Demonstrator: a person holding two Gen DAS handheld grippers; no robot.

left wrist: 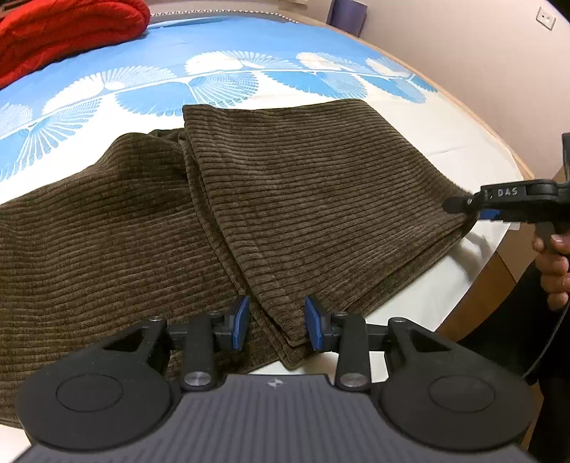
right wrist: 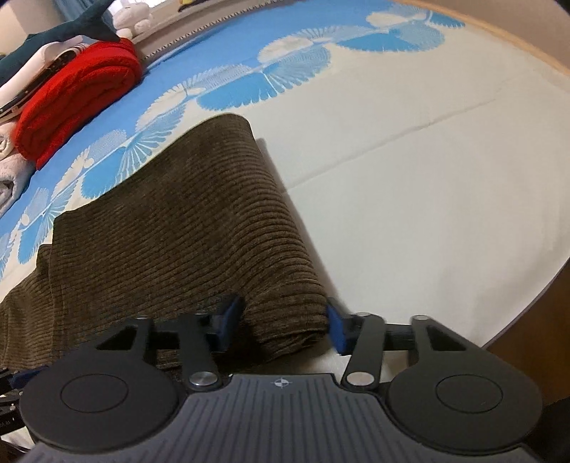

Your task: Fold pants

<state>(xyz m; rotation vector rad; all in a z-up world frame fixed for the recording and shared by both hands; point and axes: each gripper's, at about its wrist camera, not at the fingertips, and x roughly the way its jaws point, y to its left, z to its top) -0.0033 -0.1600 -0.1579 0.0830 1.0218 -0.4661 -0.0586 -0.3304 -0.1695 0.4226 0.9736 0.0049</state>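
Pants (left wrist: 249, 199) edge lies between both spread claws

pants (left wrist: 149, 228) run off left frame edge, right gripper (right wrist: 285, 320) pads motion-blurred so contact with the fold is unclear, red blanket (left wrist: 64, 32) cropped far left, stacked items behind it too small to identify.

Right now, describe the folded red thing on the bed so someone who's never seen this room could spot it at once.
Start at the bed with the blue-and-white fan-patterned sheet; brown ribbed corduroy pants lie near its front edge. Look past them to the far end, where soft things are stacked. The thick, fuzzy, bright red folded blanket sits there on the blue area, the only red item beside pale fabrics.
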